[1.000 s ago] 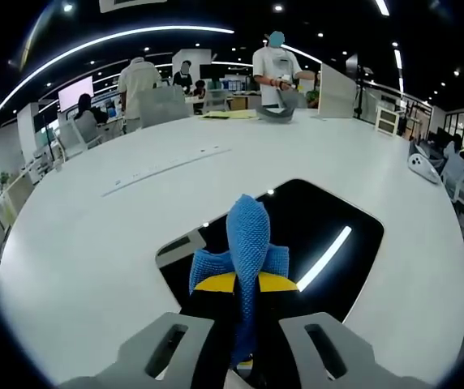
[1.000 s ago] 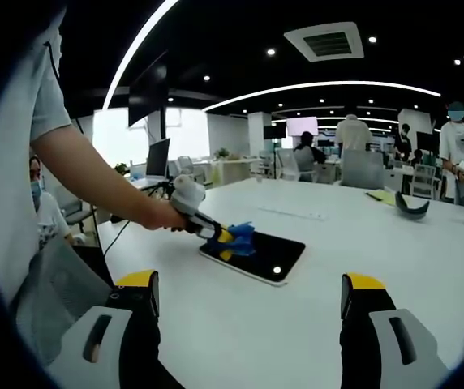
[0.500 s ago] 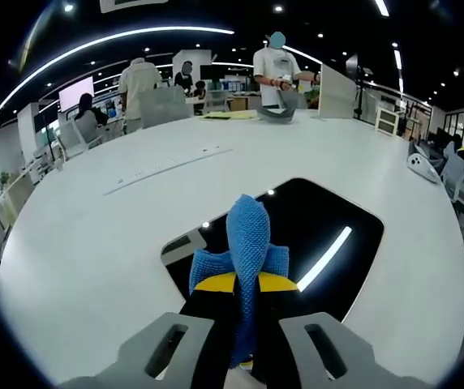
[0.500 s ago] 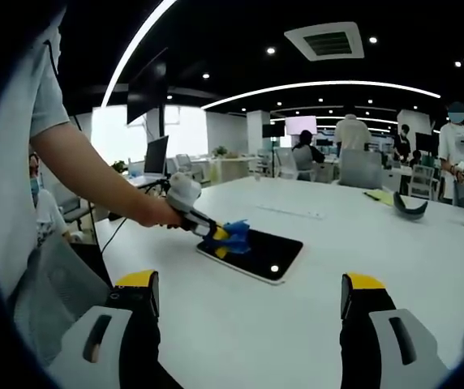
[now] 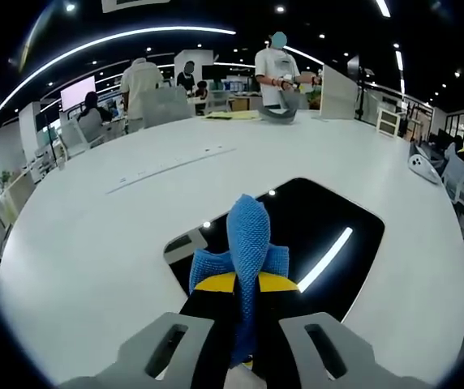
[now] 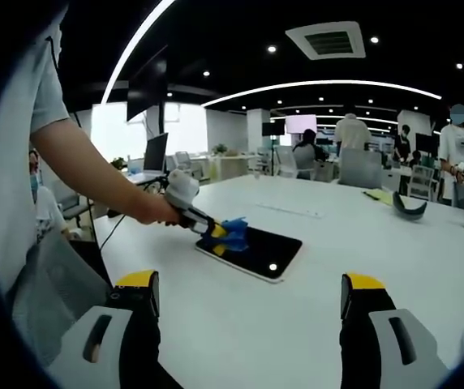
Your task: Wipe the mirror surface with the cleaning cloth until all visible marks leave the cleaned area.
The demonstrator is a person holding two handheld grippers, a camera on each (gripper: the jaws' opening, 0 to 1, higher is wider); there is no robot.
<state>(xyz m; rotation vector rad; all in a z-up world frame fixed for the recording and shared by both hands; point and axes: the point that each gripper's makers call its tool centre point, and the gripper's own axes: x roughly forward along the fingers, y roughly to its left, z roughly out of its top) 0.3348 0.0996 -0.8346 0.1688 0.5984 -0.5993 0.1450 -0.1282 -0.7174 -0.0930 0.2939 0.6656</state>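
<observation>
The left gripper [image 5: 244,284] is clenched on a blue cleaning cloth [image 5: 248,235], which points forward onto the near end of the dark rectangular mirror [image 5: 329,227]. The mirror lies flat on the white table [image 5: 94,235], long axis running away to the right, bare tabletop on all sides. The right gripper [image 6: 248,296] hangs released above the table, well short of the mirror.

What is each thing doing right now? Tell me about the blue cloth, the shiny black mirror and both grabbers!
Blue knitted cleaning cloth: pinched in the left gripper, hanging over the mirror's near edge.
Black rectangular mirror: lying flat on the white table, reflecting ceiling lights.
Left gripper: jaws shut on the cloth.
Right gripper: jaws wide open, holding nothing, away from the mirror.
</observation>
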